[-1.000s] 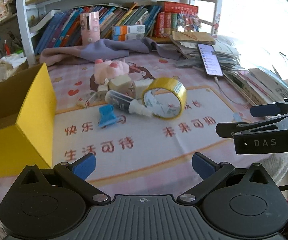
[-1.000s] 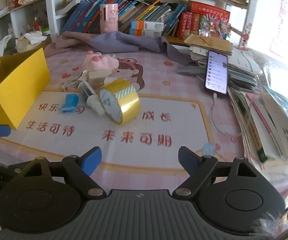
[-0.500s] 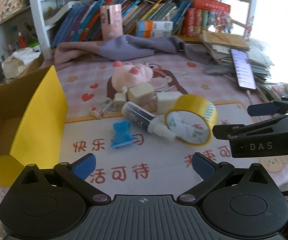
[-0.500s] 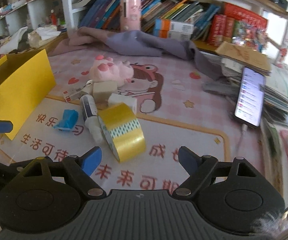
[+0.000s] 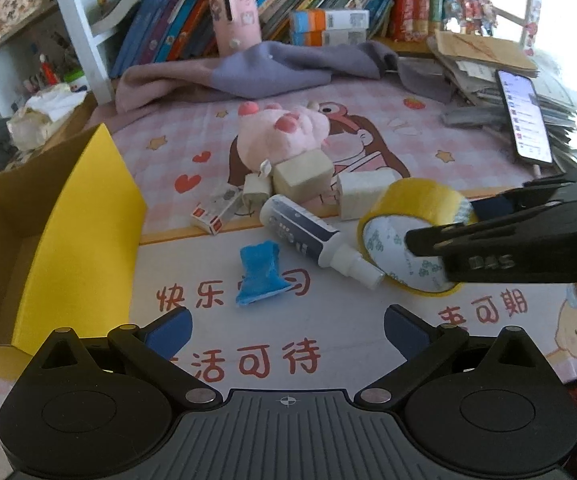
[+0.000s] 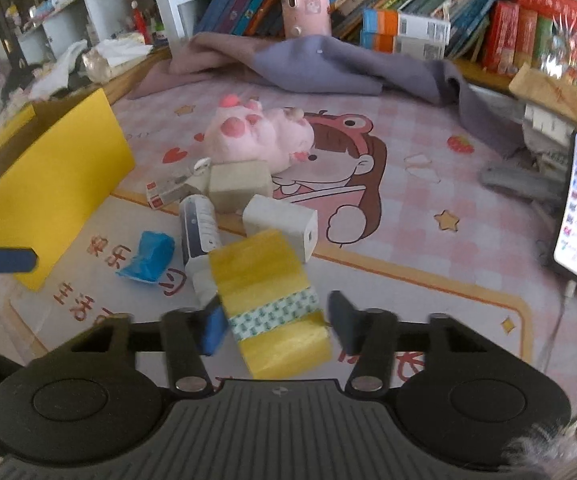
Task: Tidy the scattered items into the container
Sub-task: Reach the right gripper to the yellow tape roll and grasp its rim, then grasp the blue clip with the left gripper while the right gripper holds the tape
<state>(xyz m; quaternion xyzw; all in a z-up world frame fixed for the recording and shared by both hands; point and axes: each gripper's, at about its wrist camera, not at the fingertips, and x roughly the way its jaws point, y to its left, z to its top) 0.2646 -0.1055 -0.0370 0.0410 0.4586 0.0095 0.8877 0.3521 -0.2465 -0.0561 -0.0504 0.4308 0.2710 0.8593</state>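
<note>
I had R gripper straddling yellow tape roll, jaws wide, not clamped; L gripper wide too, farther off.

A glossy yellow plastic tape roll sits beside a smooth white plastic squeeze bottle, a fuzzy pink plush toy and a crinkled blue plastic wrapper; nearby, a matt yellow cardboard box and soft purple cloth.

Pink checked table mat with scattered odds and ends

Around the yellow tape roll: a white bottle touching its left side, a blue wrapper further left, white blocks and a pink plush behind, a yellow box far left.
</note>
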